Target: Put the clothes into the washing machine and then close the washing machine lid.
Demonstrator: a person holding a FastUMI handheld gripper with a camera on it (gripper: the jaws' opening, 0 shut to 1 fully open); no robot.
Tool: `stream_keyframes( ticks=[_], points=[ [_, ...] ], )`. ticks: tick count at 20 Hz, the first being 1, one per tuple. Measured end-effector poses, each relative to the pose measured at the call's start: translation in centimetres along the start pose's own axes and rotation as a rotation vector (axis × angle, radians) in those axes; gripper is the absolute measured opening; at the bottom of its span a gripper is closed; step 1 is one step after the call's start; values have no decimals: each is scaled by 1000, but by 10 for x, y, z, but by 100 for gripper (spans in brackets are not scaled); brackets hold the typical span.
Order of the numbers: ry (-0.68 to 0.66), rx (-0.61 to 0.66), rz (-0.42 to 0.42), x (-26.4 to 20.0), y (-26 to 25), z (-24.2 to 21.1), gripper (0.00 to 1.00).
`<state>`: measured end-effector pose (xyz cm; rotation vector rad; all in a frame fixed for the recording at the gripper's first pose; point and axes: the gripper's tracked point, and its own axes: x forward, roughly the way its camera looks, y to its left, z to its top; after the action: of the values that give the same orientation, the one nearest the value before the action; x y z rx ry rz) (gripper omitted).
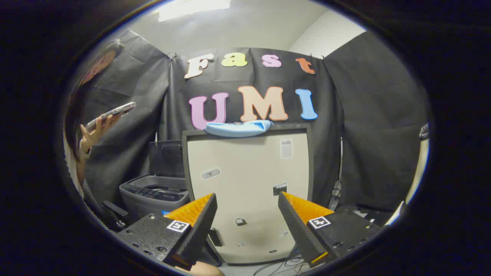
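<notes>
Claw (pixel 247 214) of mine hangs wide open and empty, aimed at the pale upright panel (pixel 249 180) because the blue cloth (pixel 238 128) I want lies draped on its far top edge, with the washing machine (pixel 155 193) waiting open at the left.

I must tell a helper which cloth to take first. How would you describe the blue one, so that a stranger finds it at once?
Look beyond the open fingers of the hand-held gripper to the large pale upright panel with a dark frame. The blue cloth lies draped over its top edge. It is the one soft, light blue thing there; the grey washing machine stands lower, beside the panel.
</notes>
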<state>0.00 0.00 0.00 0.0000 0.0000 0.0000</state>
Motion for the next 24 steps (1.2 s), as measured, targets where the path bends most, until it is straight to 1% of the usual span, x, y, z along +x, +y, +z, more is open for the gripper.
stream_keyframes(
  ticks=[2,5,7,9,12,14,15,19,22,24],
  points=[
    [-48,-11,0,16,2,34,97],
    [-98,-62,-20,44,1,91,97],
    [-115,-92,-24,72,4,128,97],
    [-116,-110,-22,101,9,158,97],
    [-90,-111,-22,145,17,180,97],
    [-45,-107,-34,177,18,179,97],
    [-15,-117,-55,191,15,174,97],
    [113,-126,-129,244,3,141,97],
    [197,-96,-142,269,2,114,97],
    [268,-72,-155,276,0,92,97]
  ],
)
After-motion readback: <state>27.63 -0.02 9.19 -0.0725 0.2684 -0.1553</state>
